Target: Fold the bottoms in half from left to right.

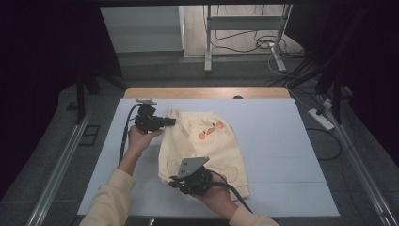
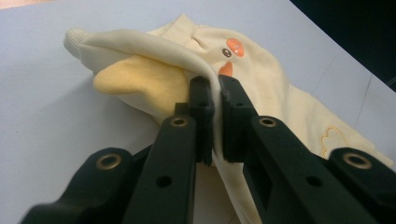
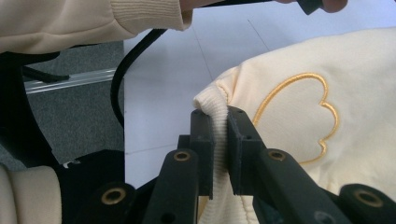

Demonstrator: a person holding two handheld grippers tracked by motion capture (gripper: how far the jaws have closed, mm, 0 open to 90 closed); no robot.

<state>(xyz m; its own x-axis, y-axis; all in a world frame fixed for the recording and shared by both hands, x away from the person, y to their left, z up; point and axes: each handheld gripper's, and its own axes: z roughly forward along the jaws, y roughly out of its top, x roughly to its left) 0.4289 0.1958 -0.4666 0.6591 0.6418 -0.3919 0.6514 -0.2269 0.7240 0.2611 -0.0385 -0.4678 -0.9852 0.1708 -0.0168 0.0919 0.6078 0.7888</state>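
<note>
Pale yellow knit garment with orange duck face print and embroidered outline shapes [image 1: 207, 146] lies mid-tabletop, slightly toward the left edge, on the light blue table mat [image 1: 282, 141]. Soft, light and floppy by the look of it; likely to sag and bunch, so ribbed hems are the best hold. Left gripper [image 2: 215, 93] has its jaws narrowed onto the ribbed edge at the garment's far-left part, fabric pinched between them. Right gripper [image 3: 218, 122] is clamped on a ribbed cuff or hem corner at the garment's near-left part, beside an embroidered outline. Open mat to the right and toward the far edge gives room to spread or fold; near edge is tight by the person's cream sleeves [image 1: 110, 200]. Black cable [image 3: 122, 70] trails left, possible snag.
</note>
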